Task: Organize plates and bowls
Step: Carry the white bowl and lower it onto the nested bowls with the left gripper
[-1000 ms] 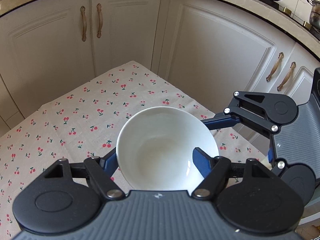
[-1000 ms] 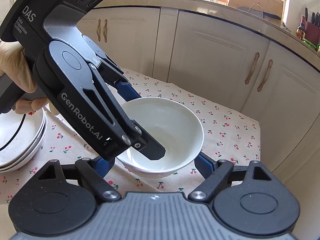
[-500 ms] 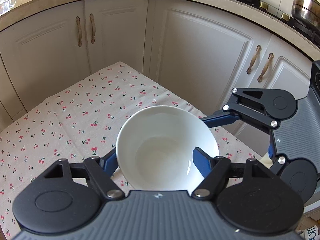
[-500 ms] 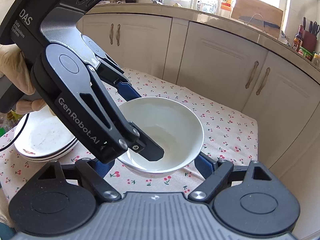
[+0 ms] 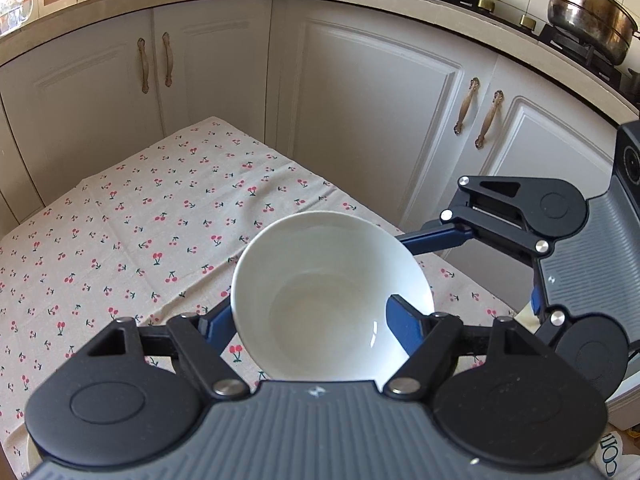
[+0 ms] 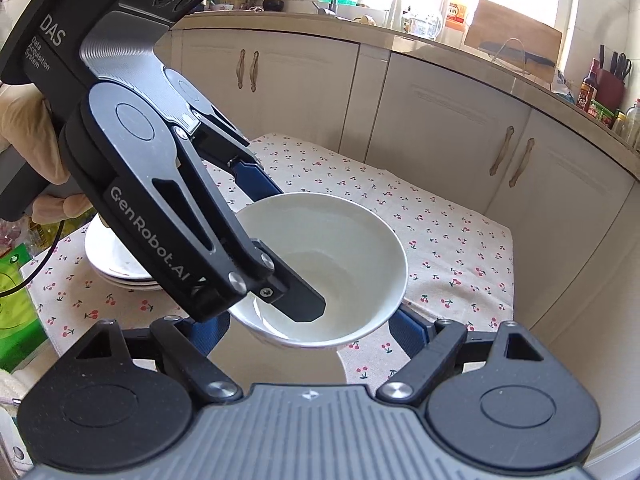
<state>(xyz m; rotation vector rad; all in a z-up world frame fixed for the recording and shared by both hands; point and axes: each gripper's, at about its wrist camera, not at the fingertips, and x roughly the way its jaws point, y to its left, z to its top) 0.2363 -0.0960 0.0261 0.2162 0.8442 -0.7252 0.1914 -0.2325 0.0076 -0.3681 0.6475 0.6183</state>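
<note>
Currently, in the left wrist view, I see the left gripper clamped on the white bowl: one blue finger sits outside the rim at 9 o'clock, the other inside the wall at 3 o'clock. The bowl hangs tilted above the cherry-print tablecloth, clear of it. At 3 o'clock the right gripper reaches in, one blue finger running behind the bowl's far rim. White cabinet doors fill the 12 o'clock area, and a steel pot stands on the stove at 1 o'clock.

In the right wrist view, the bowl sits between the right gripper's blue fingers, which show at 8 and 4 o'clock under the rim. Its jaws stand part open around the bowl's base; I cannot tell whether the pads press on it. The left gripper enters from 10 o'clock, held by a gloved hand, one finger inside the bowl, one outside the far rim. A stack of white plates rests on the tablecloth at 9 o'clock, partly hidden behind the left gripper.
</note>
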